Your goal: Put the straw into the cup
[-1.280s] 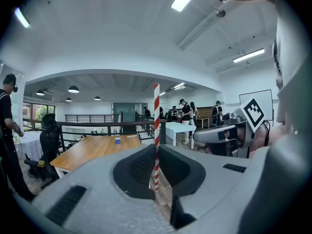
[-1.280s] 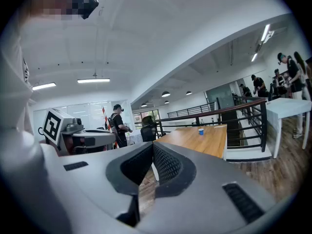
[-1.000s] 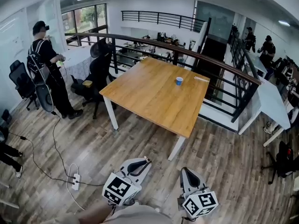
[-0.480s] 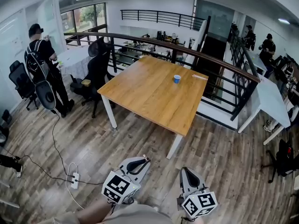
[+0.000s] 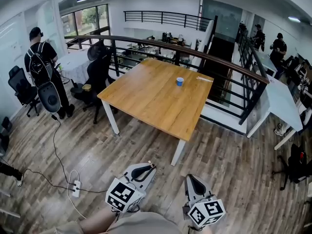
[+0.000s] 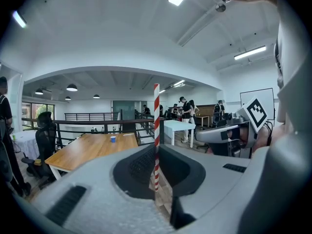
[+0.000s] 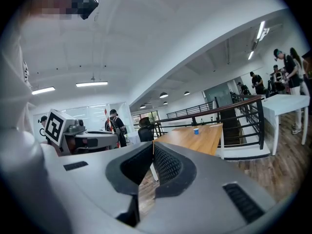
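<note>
Upright between the fingers [image 6: 136, 168] of the left gripper [image 6: 156, 156] stands a red-and-white striped straw [image 6: 156, 126]. The fingers are closed narrow on its lower part, so most of its length rises free above them, apparently left long for lowering into a cup. The right gripper [image 7: 152, 147] alongside carries nothing. Its fingers [image 7: 169, 165] are pressed together at the tips, probably idle until the cup needs steadying.

Both grippers are held low and roughly level in front of the person, above the grey-brown wood-plank floor [image 5: 97, 150]. They point toward the light wooden surface [image 5: 146, 99] on white legs, which stands well apart from them, farther into the room.

The small blue cup [image 5: 180, 81] sits upright on the far part of that surface, toward its right side. A thin pale stick [image 5: 204, 79] lies just to the right of it; what it is cannot be made out. Straw and cup are well apart, so the insertion has not begun, and by this reading the approach to the surface must come first.

A black railing [image 5: 195, 55] topped with a wooden handrail runs behind the surface. A person with a black backpack [image 5: 41, 65] stands at the far left, turned away.
</note>
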A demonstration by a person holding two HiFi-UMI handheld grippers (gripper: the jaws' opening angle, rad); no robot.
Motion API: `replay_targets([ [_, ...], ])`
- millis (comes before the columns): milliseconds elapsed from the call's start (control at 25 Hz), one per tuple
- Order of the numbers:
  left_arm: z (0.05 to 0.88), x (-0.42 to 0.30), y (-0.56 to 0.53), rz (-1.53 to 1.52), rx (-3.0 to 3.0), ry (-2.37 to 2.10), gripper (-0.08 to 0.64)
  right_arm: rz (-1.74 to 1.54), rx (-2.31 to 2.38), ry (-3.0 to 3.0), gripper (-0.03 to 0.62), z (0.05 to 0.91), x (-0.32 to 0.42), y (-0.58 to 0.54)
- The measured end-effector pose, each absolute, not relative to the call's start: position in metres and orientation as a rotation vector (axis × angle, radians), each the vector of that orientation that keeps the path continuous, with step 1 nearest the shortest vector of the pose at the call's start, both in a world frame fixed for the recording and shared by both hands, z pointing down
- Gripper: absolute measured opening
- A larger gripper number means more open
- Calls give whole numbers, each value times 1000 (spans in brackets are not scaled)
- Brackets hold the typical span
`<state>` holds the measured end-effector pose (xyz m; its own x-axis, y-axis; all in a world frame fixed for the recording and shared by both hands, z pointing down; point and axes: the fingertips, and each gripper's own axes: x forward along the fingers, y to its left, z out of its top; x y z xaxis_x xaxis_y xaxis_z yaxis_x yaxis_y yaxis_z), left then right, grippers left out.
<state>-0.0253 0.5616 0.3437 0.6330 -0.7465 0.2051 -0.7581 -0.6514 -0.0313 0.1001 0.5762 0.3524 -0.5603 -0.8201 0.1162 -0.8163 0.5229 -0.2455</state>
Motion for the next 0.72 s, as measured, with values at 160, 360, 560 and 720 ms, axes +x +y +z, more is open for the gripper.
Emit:
replay_targets([
  [160,347,-13,561,303,2773,-1295,34,-407,-1458,2727,21,350,114,577],
  [360,349,2,565,307,2782,-1289,34,-398,-1464,2720,21,350,129,577],
  [560,352,6,571,321,2772,-1302,34,-439,-1473,2687,21,357,143,577],
  [720,352,5,575,336,2768,-1319,34,-448,-1458,2686,21,360,146,579],
])
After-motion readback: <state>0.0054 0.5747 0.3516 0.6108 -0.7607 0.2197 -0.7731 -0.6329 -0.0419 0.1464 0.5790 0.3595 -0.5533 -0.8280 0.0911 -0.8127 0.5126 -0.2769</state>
